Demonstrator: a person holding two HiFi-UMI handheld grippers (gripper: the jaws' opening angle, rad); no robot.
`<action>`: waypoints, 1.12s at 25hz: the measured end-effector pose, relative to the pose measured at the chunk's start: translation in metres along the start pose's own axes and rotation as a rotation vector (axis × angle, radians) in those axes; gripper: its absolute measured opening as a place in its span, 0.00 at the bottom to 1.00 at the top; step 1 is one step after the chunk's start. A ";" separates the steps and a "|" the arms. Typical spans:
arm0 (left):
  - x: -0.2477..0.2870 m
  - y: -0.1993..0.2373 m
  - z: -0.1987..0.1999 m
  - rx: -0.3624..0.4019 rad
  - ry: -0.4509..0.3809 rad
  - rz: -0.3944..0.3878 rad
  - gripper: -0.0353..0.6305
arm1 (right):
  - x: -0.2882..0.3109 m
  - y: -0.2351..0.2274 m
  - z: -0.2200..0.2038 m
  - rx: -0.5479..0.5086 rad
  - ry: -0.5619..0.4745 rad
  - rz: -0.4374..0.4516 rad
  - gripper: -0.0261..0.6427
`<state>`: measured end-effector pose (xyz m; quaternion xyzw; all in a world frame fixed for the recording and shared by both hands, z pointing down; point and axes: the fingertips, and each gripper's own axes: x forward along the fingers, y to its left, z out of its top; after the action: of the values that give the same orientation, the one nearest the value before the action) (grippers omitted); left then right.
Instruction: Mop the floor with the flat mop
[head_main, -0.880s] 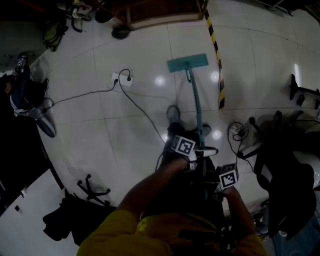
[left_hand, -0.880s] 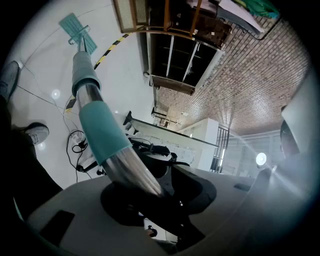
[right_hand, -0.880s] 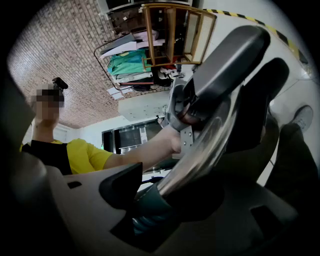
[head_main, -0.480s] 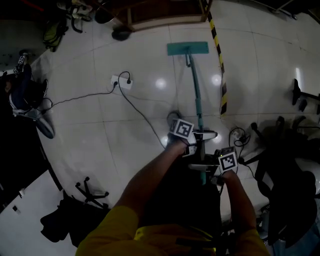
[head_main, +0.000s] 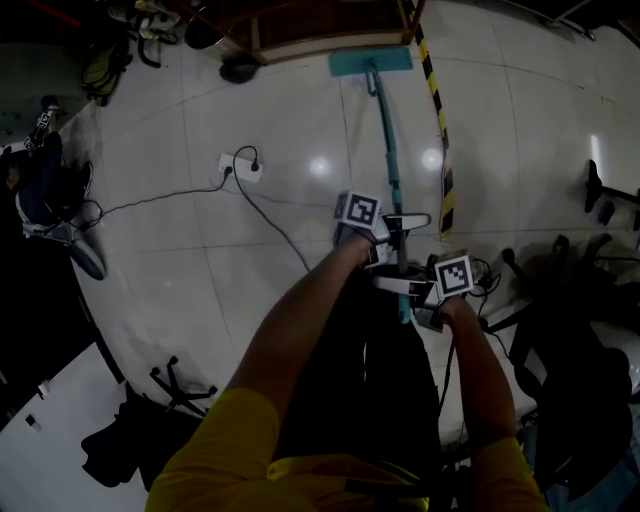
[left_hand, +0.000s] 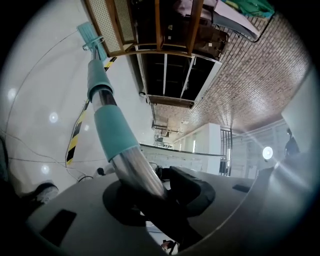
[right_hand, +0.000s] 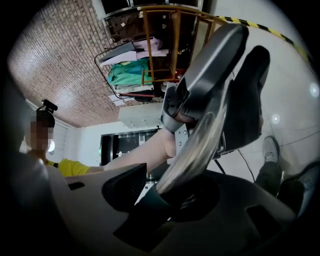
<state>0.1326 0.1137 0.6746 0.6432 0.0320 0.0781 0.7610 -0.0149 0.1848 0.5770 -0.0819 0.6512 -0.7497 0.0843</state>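
Left gripper (head_main: 405, 222): I have its jaws clamped on the bare metal stretch of the flat mop (head_main: 384, 130) pole, just below the teal sleeve.
Right gripper (head_main: 398, 285): closed round that pole at its dark teal end, just behind the left one.
Arms: my left forearm (head_main: 300, 320) and right forearm (head_main: 475, 370) both reach forward, left further out, and both grippers point level.
Mop head (head_main: 370, 62): down on the white tile floor (head_main: 200, 260) far ahead of me, at the foot of a wooden frame (head_main: 320, 40), beside the yellow-black tape (head_main: 445, 190).
Nearby: a power strip (head_main: 240, 165) with its cable (head_main: 275, 225) lies left of the pole.
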 end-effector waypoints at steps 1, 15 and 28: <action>-0.001 0.000 -0.013 -0.002 0.006 0.017 0.26 | -0.001 0.003 -0.013 0.011 0.006 0.005 0.31; -0.012 -0.043 -0.166 -0.091 -0.118 0.002 0.26 | -0.009 0.061 -0.170 0.082 0.193 0.021 0.32; -0.007 0.003 0.039 0.001 -0.117 -0.006 0.27 | 0.002 -0.009 0.028 -0.039 0.117 -0.044 0.30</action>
<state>0.1311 0.0747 0.6840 0.6468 -0.0103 0.0381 0.7617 -0.0103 0.1582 0.5898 -0.0539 0.6675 -0.7421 0.0277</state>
